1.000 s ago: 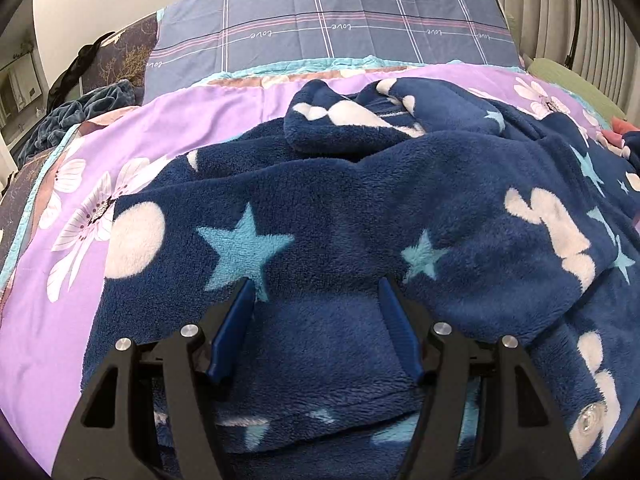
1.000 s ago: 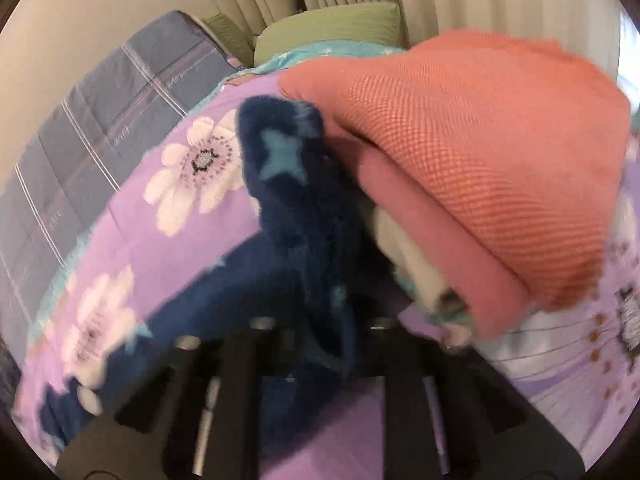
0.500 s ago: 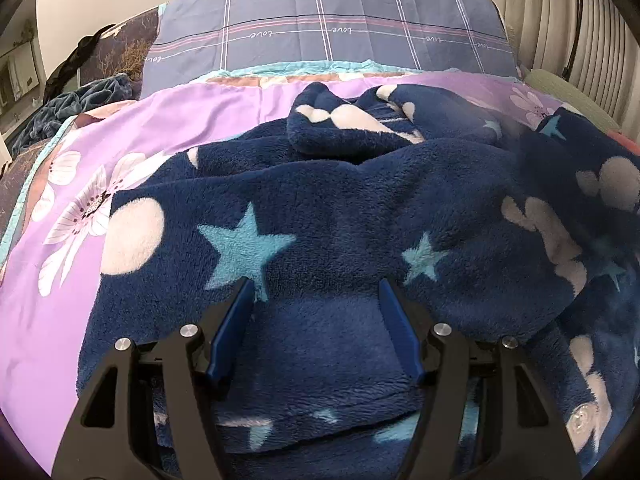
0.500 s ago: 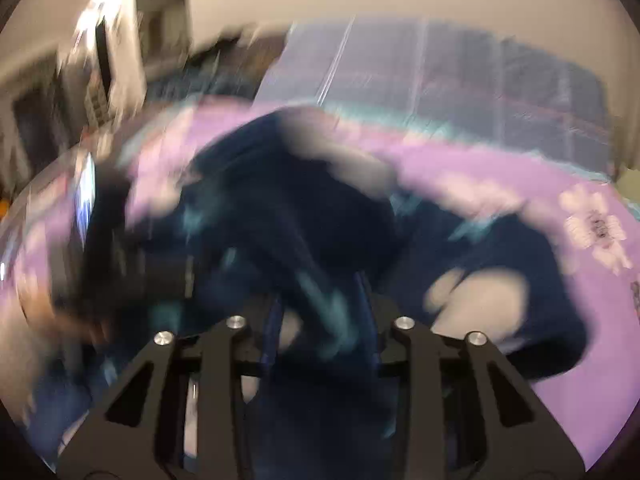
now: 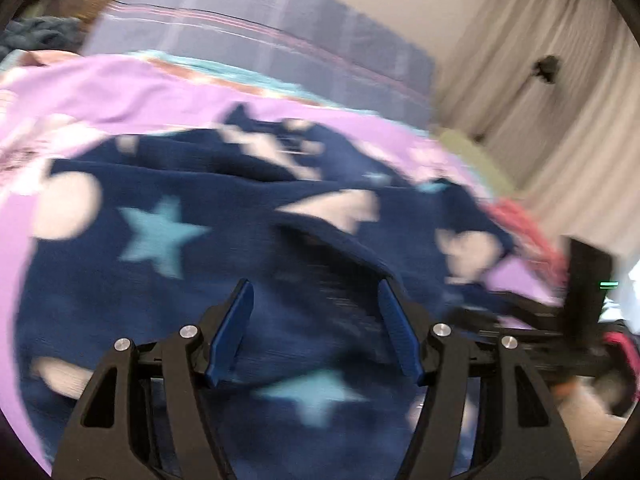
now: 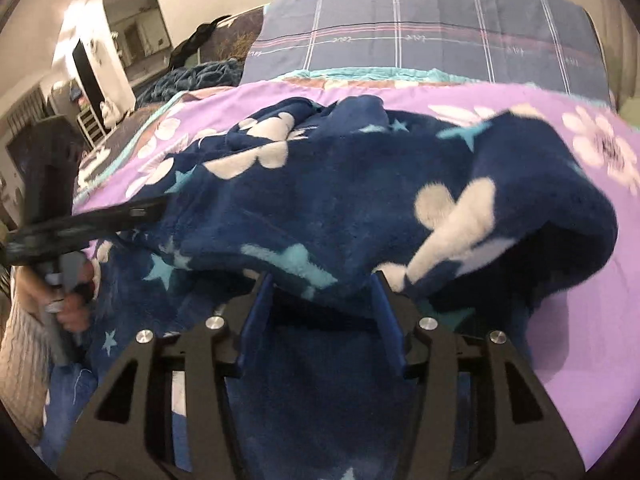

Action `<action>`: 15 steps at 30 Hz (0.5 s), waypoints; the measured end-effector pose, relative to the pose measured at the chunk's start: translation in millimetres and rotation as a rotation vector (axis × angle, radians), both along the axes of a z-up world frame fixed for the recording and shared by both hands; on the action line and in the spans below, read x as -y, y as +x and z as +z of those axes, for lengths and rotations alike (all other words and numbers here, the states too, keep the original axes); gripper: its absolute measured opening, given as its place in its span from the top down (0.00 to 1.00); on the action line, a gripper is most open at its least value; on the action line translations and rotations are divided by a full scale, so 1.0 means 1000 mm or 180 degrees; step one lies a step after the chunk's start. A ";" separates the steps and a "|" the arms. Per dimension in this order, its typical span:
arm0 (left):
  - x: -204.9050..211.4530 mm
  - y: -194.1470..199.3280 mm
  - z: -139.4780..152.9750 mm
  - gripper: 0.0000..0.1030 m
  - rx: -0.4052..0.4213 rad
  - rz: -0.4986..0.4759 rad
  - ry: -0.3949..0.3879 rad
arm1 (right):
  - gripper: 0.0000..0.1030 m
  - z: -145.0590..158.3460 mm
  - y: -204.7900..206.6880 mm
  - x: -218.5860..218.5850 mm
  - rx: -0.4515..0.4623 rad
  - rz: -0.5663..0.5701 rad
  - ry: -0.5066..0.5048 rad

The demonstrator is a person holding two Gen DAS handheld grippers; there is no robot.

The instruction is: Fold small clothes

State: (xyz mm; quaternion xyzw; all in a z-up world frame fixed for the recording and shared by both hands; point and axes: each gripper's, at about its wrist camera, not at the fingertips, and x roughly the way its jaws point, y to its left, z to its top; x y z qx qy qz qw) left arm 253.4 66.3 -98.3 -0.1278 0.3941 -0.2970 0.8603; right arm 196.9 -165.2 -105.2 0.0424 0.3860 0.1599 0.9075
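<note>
Opening right claw (image 6: 322, 280), letting a folded-over flap of starry fleece garment (image 6: 320, 184) drop; left claw (image 5: 314, 292) hovering open above it. Next, probably smoothing the fold.

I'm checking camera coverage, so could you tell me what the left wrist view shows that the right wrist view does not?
Only the left wrist view shows the beige curtains and a blurred red garment. Only the right wrist view shows the person's hand on the other gripper's handle and a room opening. Both share the navy star fleece, purple flowered bedspread and plaid pillow.
</note>
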 end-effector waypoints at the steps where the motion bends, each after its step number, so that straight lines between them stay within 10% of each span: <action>1: 0.011 -0.002 0.002 0.36 -0.0017 -0.0112 0.0001 | 0.50 0.000 -0.001 0.003 0.0008 -0.0016 0.0046; 8: 0.056 0.003 -0.017 0.35 -0.0302 -0.0245 0.0132 | 0.50 0.011 -0.019 0.016 0.0144 -0.0052 0.0106; 15: 0.046 0.008 -0.008 0.31 -0.0444 -0.0205 -0.0332 | 0.47 -0.007 -0.018 0.041 -0.0084 -0.0246 0.0360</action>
